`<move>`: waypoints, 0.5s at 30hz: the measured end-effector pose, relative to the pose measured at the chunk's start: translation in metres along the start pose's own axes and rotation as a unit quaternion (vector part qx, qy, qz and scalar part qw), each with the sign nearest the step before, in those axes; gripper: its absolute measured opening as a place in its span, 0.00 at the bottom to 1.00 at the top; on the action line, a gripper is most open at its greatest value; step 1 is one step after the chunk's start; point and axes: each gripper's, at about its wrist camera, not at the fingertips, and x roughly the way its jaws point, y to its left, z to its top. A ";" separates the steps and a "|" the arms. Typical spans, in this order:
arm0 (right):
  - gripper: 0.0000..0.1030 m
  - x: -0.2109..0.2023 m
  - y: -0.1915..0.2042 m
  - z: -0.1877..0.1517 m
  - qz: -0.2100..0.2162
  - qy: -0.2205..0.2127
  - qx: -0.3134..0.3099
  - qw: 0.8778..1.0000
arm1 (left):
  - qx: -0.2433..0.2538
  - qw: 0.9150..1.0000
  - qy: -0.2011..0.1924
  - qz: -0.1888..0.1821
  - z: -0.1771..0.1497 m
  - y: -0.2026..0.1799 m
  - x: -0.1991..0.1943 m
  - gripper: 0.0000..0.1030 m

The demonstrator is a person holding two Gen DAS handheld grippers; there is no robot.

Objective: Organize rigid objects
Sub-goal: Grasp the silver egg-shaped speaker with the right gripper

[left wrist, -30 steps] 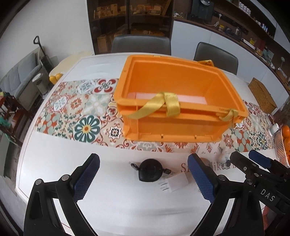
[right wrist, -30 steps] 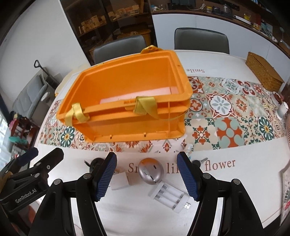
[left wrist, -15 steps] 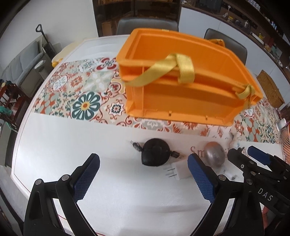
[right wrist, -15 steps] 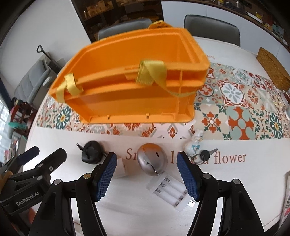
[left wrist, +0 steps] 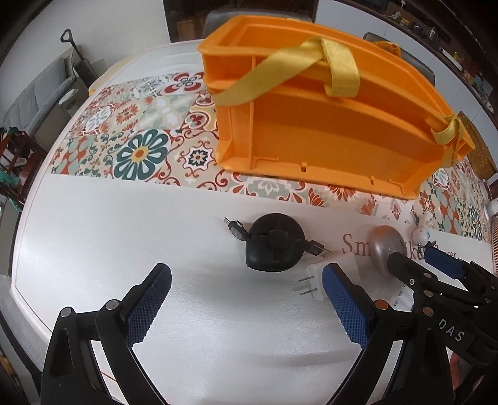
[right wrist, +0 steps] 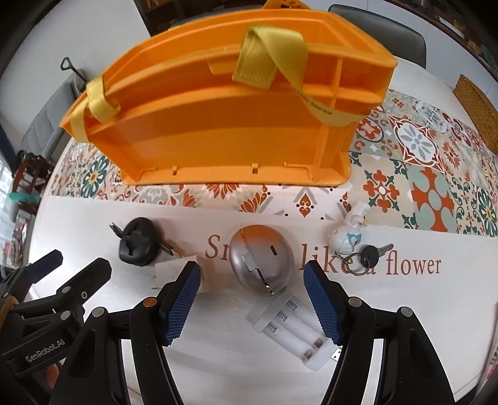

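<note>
An orange crate (left wrist: 326, 131) with yellow straps stands on the patterned runner; it also shows in the right wrist view (right wrist: 224, 124). In front of it lie a black retractable cable reel (left wrist: 275, 246), a white plug adapter (left wrist: 314, 278), a silver egg-shaped case (right wrist: 261, 258), a white battery holder (right wrist: 295, 330), a small white figurine (right wrist: 348, 233) and a key (right wrist: 372, 254). My left gripper (left wrist: 246, 299) is open just short of the reel. My right gripper (right wrist: 252, 296) is open with the silver case between its fingers.
The white round table (left wrist: 109, 233) has its near edge at lower left. A wicker box (right wrist: 476, 106) lies at the far right. Chairs (right wrist: 376, 21) stand behind the crate. The right gripper's body (left wrist: 435, 289) sits close beside the left one.
Both grippers have come down and forward toward the small items; the crate now looks larger and is seen from its side. Nothing was taken hold of.
</note>
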 end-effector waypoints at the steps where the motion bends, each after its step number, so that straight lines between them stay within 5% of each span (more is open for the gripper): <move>1: 0.67 0.002 0.000 0.000 0.000 0.002 -0.001 1.000 | 0.000 1.000 0.002 0.001 0.000 0.000 0.002 0.96; 15: 0.67 0.035 -0.004 0.004 -0.011 0.021 -0.006 1.000 | -0.003 1.000 0.012 0.008 -0.002 -0.007 0.020 0.96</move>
